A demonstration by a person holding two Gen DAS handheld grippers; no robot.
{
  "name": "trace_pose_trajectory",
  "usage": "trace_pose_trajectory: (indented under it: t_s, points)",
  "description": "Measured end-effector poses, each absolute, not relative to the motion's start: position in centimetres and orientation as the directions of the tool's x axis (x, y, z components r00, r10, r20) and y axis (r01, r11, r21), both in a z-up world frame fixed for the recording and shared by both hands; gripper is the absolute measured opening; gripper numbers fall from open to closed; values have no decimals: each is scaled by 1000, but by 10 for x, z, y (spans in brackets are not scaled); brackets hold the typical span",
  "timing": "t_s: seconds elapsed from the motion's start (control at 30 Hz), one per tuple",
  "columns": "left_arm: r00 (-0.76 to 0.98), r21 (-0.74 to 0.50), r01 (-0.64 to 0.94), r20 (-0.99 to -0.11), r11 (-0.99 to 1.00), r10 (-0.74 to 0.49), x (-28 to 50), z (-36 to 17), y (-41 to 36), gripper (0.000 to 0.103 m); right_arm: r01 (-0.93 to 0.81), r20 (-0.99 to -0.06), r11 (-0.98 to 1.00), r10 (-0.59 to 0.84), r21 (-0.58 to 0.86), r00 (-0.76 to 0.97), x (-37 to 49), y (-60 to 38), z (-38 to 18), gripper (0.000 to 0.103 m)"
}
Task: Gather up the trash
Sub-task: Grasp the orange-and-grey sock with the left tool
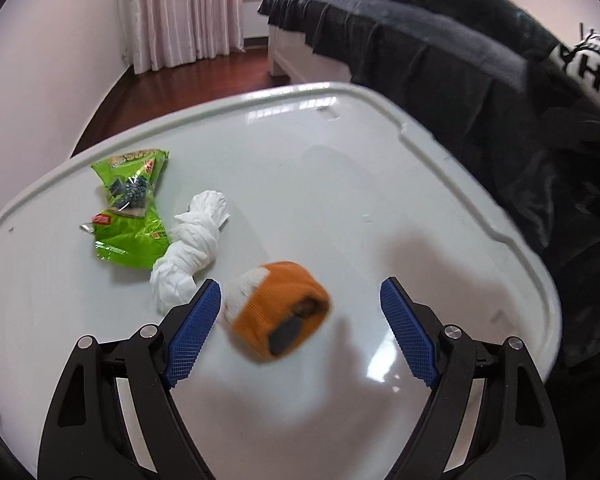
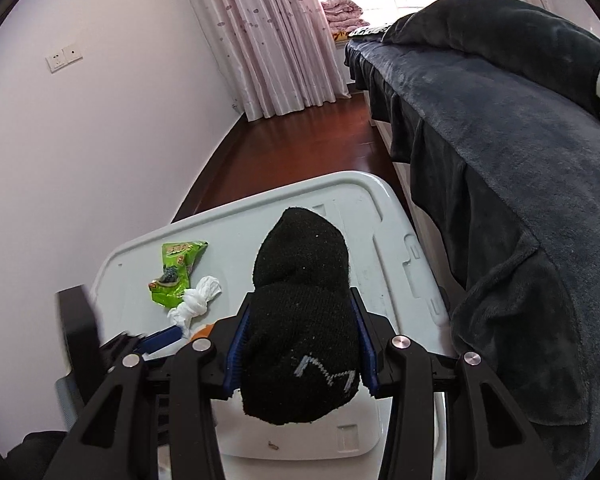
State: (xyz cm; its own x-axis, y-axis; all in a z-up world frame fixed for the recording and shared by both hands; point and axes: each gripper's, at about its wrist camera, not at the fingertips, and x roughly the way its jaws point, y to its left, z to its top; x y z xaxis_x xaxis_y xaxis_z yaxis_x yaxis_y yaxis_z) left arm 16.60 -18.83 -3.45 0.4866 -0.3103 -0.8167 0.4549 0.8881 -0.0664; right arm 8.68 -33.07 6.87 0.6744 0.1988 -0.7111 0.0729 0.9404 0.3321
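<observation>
On the white plastic lid (image 1: 340, 152) lie a green snack wrapper (image 1: 128, 208), a twisted white tissue (image 1: 192, 248) and a rolled orange-and-white sock (image 1: 278, 310). My left gripper (image 1: 300, 292) is open just above the lid. The orange sock lies between its blue pads, close to the left pad (image 1: 196, 324) and well apart from the right one. In the right wrist view my right gripper (image 2: 300, 300) is shut on a rolled black sock (image 2: 300, 248), held above the lid (image 2: 340, 196). The wrapper (image 2: 178, 272) and tissue (image 2: 198, 300) lie below it to the left.
A bed draped in a dark blanket (image 2: 500, 120) runs along the lid's right side (image 1: 440, 40). A pale wall (image 2: 80, 140) stands at the left. Dark wooden floor (image 2: 300, 140) and pink curtains (image 2: 280, 40) lie beyond the lid.
</observation>
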Motion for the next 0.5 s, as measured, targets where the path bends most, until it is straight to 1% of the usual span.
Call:
trace_pose_trajectory:
  t_s: [0.07,0.17,0.2,0.27,0.3,0.33,0.4,0.43,0.5]
  points:
    - [462,-80,440,-834,894,-302,176,-43,-186,80,70,-709,935,213,347,672,87,-331,68,44]
    - [410,-143,410,-853,901,-322,188,-55,-182,80,69,-707,929,227,364,670,90,-332,67,44]
    - [403,-147,402,-858,904,-319,189,-58,-183,80,71,-707,930,224,362,671,90,-331,68,44]
    - [430,-107,411,-853,906,-296,185,-59,-187,80,71,-705,928,227,366,672,92,-331,68,45]
    - [439,-72,420,-856,905,-272,182,-61,-192,76,71,-705,927,230,369,671,93,-330,68,45]
    - [456,-38,429,-853,902,-252,178,-62,-196,63,69,-704,924,236,375,670,93,-330,67,45]
    - [453,-75,465,-836,882,-309,172,-59,-198,43,67,-705,925,236,373,669,95,-329,67,45]
    - [462,-64,464,-833,883,-303,171,-58,-199,38,66,-706,927,233,368,668,95,-328,66,45]
    - [463,-84,476,-822,876,-331,167,-56,-197,34,65,-711,929,231,363,664,95,-326,65,45]
